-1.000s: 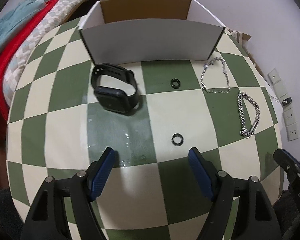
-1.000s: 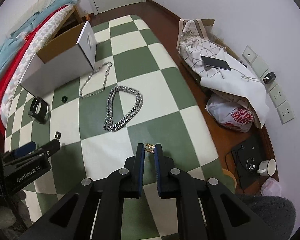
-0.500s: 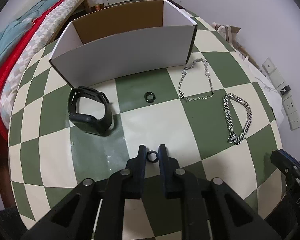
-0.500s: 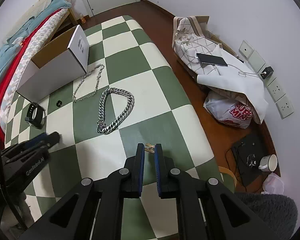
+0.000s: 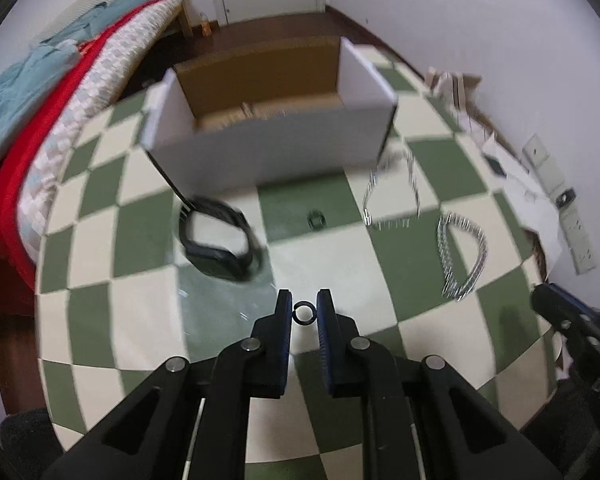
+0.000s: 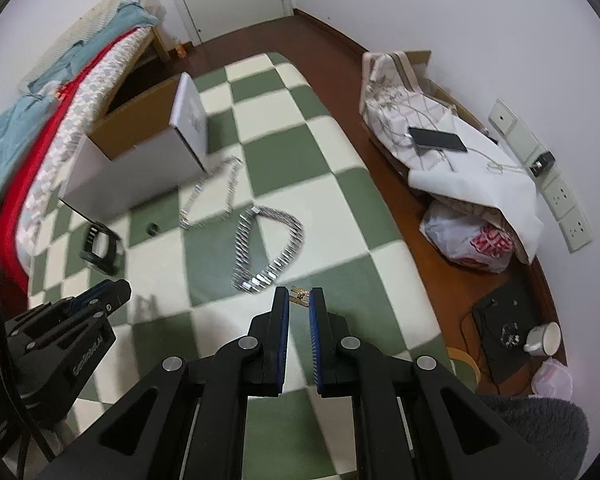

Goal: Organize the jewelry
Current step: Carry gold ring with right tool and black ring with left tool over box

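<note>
pinching a black ring (image 5: 303,313), the left claw (image 5: 304,307); right claw (image 6: 299,300) clamps a small gold chain (image 6: 299,295).

My right gripper (image 6: 299,304) has its fingers (image 6: 281,312) pinched on a small gold chain (image 6: 299,295) above the checkered bench (image 6: 332,168), near the heavy silver chain (image 6: 268,248).
</note>
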`<state>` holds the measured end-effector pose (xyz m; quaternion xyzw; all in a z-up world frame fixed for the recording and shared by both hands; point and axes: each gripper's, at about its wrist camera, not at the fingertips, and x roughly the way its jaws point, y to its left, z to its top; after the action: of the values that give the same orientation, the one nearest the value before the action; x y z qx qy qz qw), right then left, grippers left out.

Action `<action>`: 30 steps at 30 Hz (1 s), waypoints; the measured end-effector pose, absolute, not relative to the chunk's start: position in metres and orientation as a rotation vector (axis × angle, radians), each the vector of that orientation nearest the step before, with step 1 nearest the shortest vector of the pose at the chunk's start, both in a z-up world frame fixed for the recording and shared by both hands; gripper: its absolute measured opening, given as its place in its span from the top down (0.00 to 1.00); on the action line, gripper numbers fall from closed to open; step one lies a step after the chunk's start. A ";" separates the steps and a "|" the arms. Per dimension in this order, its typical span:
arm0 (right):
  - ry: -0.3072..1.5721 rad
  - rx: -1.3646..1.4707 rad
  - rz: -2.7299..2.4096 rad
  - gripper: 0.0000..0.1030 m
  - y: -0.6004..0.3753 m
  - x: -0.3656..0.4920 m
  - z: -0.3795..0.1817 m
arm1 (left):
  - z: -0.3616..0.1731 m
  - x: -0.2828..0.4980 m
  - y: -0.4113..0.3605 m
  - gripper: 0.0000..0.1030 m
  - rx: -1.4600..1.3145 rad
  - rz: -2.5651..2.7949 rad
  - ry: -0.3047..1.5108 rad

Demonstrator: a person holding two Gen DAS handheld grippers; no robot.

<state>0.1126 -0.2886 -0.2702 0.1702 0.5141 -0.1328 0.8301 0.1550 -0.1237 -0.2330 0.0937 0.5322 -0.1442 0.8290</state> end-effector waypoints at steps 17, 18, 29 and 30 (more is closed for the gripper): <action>0.980 0.339 -0.046 0.90 -0.238 0.306 -0.206 | -0.157 0.319 -0.073 0.91 0.014 -0.246 1.017; 0.993 0.337 -0.044 0.90 -0.237 0.317 -0.210 | -0.164 0.327 -0.073 0.90 0.009 -0.253 1.041; 1.135 0.344 -0.046 0.89 -0.250 0.385 -0.258 | -0.207 0.372 -0.077 0.86 -0.031 -0.235 1.167; 1.139 0.350 -0.050 0.86 -0.253 0.385 -0.258 | -0.206 0.373 -0.076 0.85 -0.031 -0.227 1.164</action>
<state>0.3854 -0.2526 -0.2582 0.1648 0.5364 -0.0235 0.8274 0.3729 -0.0764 -0.2056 -0.0145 0.5484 -0.1070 0.8292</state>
